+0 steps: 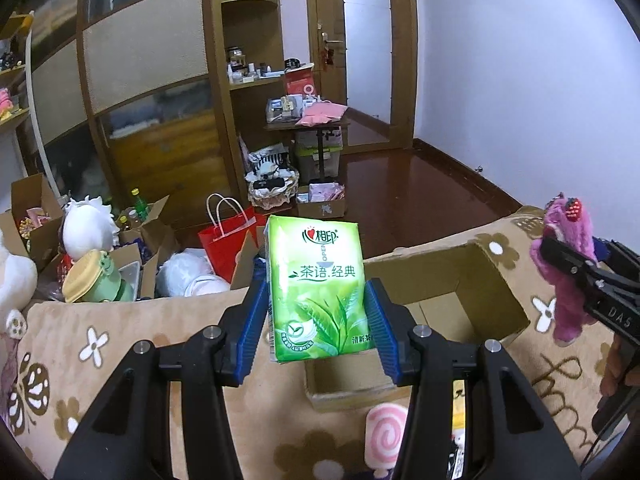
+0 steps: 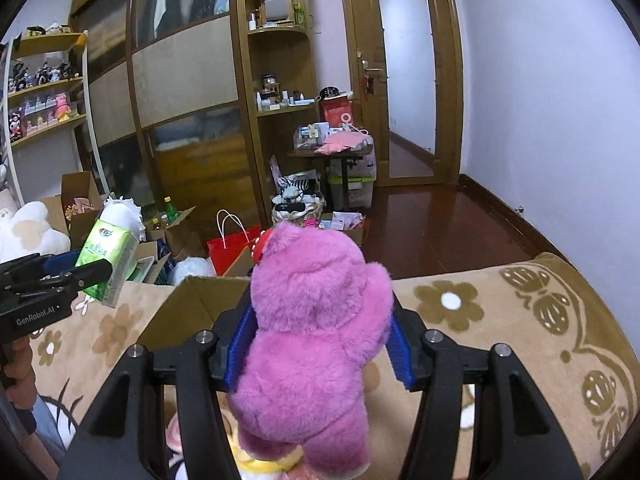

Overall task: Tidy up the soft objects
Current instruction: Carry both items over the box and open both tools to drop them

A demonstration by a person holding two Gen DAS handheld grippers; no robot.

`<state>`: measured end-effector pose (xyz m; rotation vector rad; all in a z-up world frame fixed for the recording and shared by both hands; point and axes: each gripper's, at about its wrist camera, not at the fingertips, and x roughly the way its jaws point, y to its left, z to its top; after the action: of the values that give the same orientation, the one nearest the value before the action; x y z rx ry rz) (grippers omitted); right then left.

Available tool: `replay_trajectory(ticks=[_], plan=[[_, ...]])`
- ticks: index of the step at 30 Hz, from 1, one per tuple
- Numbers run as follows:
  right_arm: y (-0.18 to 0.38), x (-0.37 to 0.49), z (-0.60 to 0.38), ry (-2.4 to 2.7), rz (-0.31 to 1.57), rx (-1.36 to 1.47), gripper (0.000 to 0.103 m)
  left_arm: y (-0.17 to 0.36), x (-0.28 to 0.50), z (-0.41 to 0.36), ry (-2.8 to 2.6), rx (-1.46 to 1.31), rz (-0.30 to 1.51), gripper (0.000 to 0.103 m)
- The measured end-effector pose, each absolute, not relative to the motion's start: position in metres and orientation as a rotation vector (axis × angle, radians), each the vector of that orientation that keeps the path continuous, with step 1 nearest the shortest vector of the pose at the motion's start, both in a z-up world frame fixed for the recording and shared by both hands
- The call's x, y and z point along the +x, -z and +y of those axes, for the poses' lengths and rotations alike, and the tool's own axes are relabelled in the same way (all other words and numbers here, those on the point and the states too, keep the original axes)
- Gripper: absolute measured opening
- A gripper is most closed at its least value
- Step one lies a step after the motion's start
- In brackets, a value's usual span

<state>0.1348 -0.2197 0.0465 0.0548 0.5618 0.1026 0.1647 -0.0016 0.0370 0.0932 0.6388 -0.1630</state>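
Left gripper (image 1: 316,320) is clamped on a green plastic-wrapped tissue pack (image 1: 318,288), blue ribbed pads (image 1: 252,328) pressing both long sides; pack is upright, label facing the camera, held in the air above the near edge of an open brown cardboard box (image 1: 460,276). Right gripper (image 2: 320,344) is clamped on a pink fluffy plush bear (image 2: 316,340) around its middle, bear held off the surface, back to the camera, red patch at its head. Box sits on a beige flower-patterned blanket (image 2: 500,320), in front of and between both grippers. A pink-and-white swirl plush roll (image 1: 384,436) lies on the blanket just beside the box, near side. Red paper gift bag (image 1: 228,236) stands on the floor beyond the blanket.
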Motion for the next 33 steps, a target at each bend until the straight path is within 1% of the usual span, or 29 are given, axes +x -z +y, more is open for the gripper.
replay_trajectory(ticks=[7, 11, 17, 24, 30, 32, 33], plan=[[-0.033, 0.149, -0.214, -0.166, 0.577, 0.07, 0.061, -0.014, 0.177, -0.017, 0.175, 0.125, 0.65, 0.049], [-0.021, 0.156, -0.208, -0.187, 0.607, 0.043, 0.061, -0.004, 0.18, -0.03, 0.221, 0.132, 0.677, 0.049], [-0.005, 0.166, -0.212, -0.179, 0.659, 0.082, 0.061, 0.019, 0.183, -0.045, 0.242, 0.168, 0.735, 0.049], [0.003, 0.174, -0.218, -0.178, 0.672, 0.119, 0.061, 0.032, 0.186, -0.046, 0.239, 0.16, 0.784, 0.05], [0.013, 0.18, -0.218, -0.182, 0.701, 0.155, 0.063, 0.043, 0.192, -0.046, 0.22, 0.152, 0.824, 0.051], [0.015, 0.178, -0.219, -0.167, 0.692, 0.159, 0.064, 0.043, 0.192, -0.046, 0.211, 0.153, 0.818, 0.057], [0.016, 0.177, -0.219, -0.168, 0.688, 0.159, 0.069, 0.044, 0.192, -0.046, 0.211, 0.155, 0.818, 0.058]])
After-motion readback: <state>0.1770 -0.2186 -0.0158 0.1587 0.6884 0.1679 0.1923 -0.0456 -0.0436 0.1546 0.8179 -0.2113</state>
